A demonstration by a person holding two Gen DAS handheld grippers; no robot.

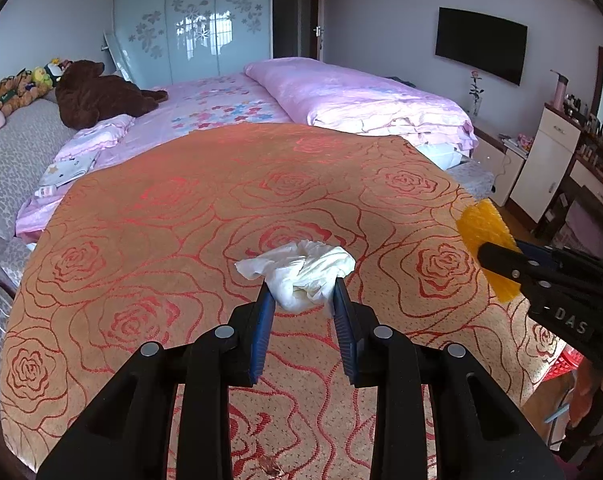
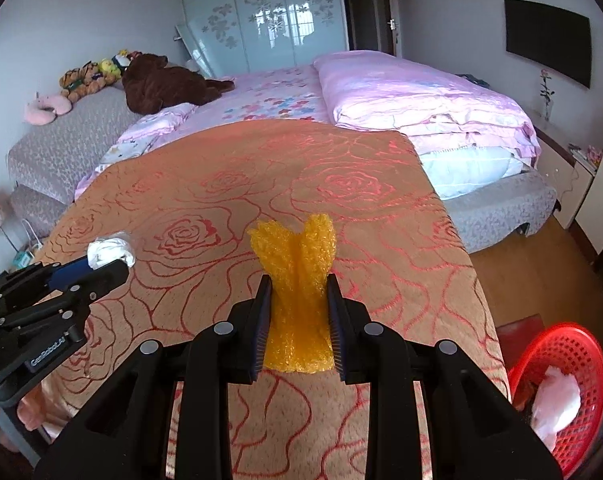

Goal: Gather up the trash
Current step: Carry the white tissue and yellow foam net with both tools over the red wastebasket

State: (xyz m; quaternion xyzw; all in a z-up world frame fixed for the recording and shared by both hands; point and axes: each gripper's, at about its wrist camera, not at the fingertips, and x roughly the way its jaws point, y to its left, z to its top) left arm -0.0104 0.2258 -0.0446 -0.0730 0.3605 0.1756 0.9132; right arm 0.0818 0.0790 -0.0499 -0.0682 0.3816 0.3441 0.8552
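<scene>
**Both grippers carry trash above the rose-patterned cloth**

The left gripper [image 1: 303, 294] clamps a crumpled white tissue wad [image 1: 301, 270] over the orange rose-patterned cloth [image 1: 181, 208]. To its right, the right gripper [image 2: 299, 304] pinches a yellow bubble-wrap piece [image 2: 297, 280]. A red plastic mesh basket [image 2: 581, 344] with pale trash inside sits near right, beside the cloth.

place: home bedroom | signs: bed [image 2: 277, 92] (pink quilt [image 2: 421, 92]); wardrobe [image 2: 261, 20]; wall television [image 2: 547, 40]; plush toys [image 2: 93, 76]
</scene>
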